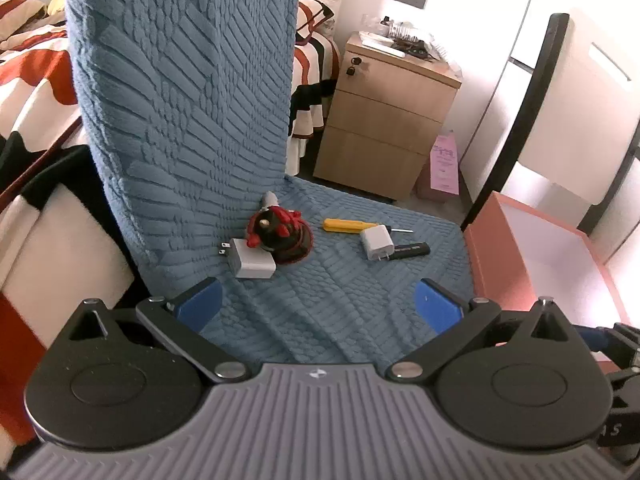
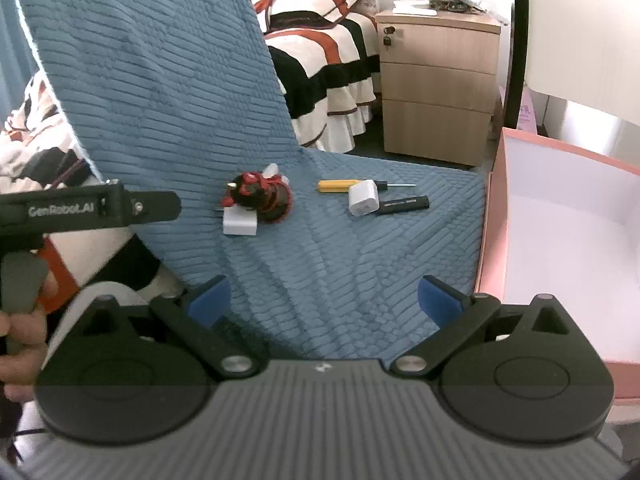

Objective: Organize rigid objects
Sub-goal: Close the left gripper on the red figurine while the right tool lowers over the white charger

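Note:
On the blue textured chair seat (image 1: 340,300) lie a red and black figurine (image 1: 280,234), a white charger (image 1: 250,260) against it, a yellow-handled screwdriver (image 1: 350,225), a second white charger (image 1: 377,243) and a black stick-shaped device (image 1: 412,250). My left gripper (image 1: 320,304) is open and empty, hovering in front of them. In the right wrist view the same figurine (image 2: 260,196), chargers (image 2: 239,222) (image 2: 363,198), screwdriver (image 2: 340,185) and black device (image 2: 404,204) show. My right gripper (image 2: 324,300) is open and empty, short of them.
An open pink box (image 2: 560,216) with a white inside stands right of the seat; it also shows in the left wrist view (image 1: 532,252). The chair back (image 1: 180,80) rises at left. A wooden drawer unit (image 1: 388,120) and a bed (image 2: 320,52) stand behind.

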`<state>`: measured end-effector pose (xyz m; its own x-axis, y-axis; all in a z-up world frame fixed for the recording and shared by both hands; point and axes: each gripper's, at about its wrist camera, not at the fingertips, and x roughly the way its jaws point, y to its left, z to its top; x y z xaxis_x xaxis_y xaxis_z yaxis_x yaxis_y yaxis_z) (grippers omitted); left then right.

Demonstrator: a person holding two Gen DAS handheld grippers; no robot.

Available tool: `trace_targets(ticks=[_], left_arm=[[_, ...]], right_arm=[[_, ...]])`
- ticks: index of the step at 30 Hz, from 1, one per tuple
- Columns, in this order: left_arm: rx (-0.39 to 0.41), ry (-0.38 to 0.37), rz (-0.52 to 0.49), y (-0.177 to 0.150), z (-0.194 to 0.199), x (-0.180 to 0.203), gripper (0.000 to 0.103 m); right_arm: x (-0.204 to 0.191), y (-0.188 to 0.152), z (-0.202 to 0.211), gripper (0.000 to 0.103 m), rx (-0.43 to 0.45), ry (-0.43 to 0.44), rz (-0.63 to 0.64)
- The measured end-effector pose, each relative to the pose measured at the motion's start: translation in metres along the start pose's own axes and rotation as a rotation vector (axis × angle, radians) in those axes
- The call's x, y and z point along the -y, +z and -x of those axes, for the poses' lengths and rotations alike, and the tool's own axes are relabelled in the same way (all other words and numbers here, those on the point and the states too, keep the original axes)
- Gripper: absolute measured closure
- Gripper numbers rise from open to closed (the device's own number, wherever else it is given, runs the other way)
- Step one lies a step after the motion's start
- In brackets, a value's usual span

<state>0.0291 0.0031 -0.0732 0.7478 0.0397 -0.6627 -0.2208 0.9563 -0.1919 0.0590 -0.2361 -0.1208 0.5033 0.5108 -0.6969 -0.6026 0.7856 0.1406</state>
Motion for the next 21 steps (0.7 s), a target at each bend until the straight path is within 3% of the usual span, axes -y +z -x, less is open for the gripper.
trace_targets(ticks=[11,19,21], left_arm=[[-0.028,-0.01,-0.033,0.01,-0.071,-0.016,0.0],[-0.008,0.008,-0.062,0.009,-0.131,-0.019,0.001],[0.0,0.015,-0.066,0.011,-0.143,-0.02,0.001]], right_arm=[[0.01,0.022,-0.061,0.002,-0.042,-0.022,-0.002],[0.032,0.04,-0.112,0.025,-0.104,-0.032,-0.034],[0.036,0.045,-0.127,0.025,-0.121,-0.038,-0.039]])
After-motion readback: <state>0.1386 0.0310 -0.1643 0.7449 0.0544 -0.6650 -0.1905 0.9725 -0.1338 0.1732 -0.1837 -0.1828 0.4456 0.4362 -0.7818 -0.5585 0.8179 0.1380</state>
